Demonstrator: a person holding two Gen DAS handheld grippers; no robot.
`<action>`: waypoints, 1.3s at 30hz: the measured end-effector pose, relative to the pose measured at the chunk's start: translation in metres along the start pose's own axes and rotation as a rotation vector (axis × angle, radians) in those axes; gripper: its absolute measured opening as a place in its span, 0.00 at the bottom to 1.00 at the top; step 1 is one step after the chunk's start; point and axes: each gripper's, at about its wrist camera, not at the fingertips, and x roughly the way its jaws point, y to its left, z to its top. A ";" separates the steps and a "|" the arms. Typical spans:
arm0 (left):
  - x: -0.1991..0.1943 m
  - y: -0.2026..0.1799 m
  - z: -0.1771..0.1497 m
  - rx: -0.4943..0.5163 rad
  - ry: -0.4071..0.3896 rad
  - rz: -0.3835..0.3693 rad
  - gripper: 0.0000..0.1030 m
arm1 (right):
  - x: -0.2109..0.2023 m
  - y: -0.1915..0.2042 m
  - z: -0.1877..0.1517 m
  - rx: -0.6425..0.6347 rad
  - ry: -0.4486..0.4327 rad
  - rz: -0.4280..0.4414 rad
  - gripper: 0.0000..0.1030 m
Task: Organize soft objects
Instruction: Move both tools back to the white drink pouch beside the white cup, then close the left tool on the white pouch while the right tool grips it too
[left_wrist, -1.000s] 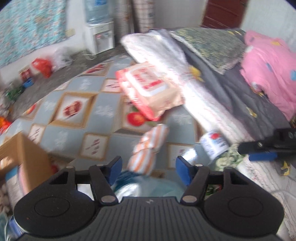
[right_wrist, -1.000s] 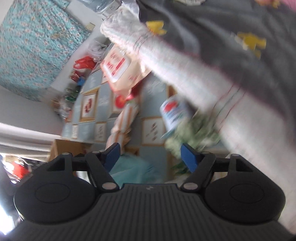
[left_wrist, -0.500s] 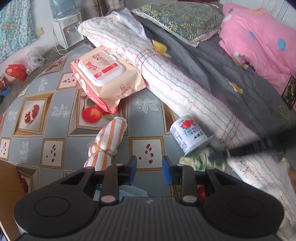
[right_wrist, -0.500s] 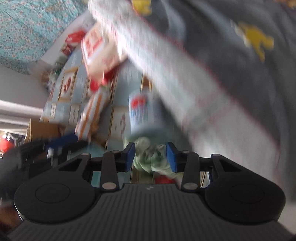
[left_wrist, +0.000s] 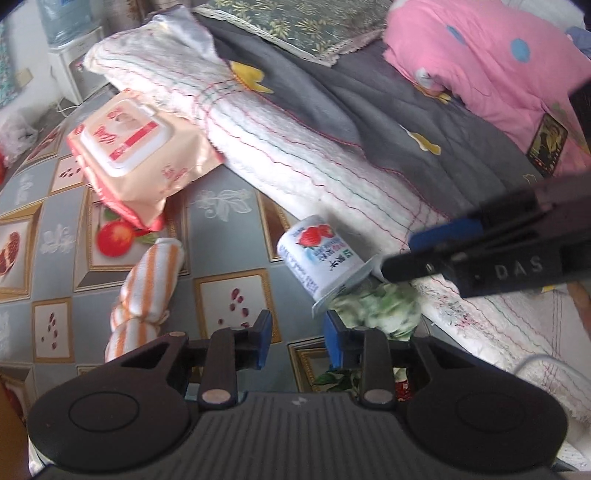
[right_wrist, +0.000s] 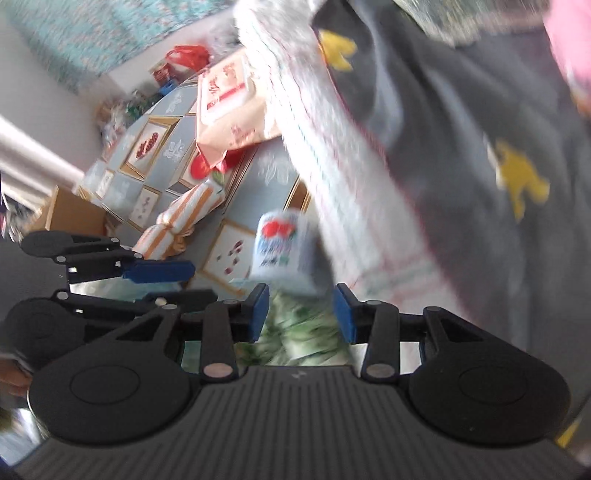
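Where crumpled, green floral cloth (left_wrist: 380, 306)

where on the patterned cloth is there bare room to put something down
Bare patch: between the orange-striped rolled cloth and the yogurt cup. More bare cloth left of the wipes pack. Crowded: around the cup, with the green cloth, white blanket and right gripper.
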 end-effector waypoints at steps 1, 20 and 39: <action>0.002 -0.001 0.000 0.004 0.002 -0.002 0.30 | 0.001 0.000 0.001 -0.028 -0.002 -0.008 0.38; 0.037 -0.003 0.009 -0.075 0.039 -0.008 0.14 | 0.036 0.008 0.008 -0.251 0.050 0.075 0.19; 0.011 0.042 0.023 -0.324 -0.008 -0.130 0.14 | 0.040 -0.021 0.048 0.113 0.005 0.237 0.17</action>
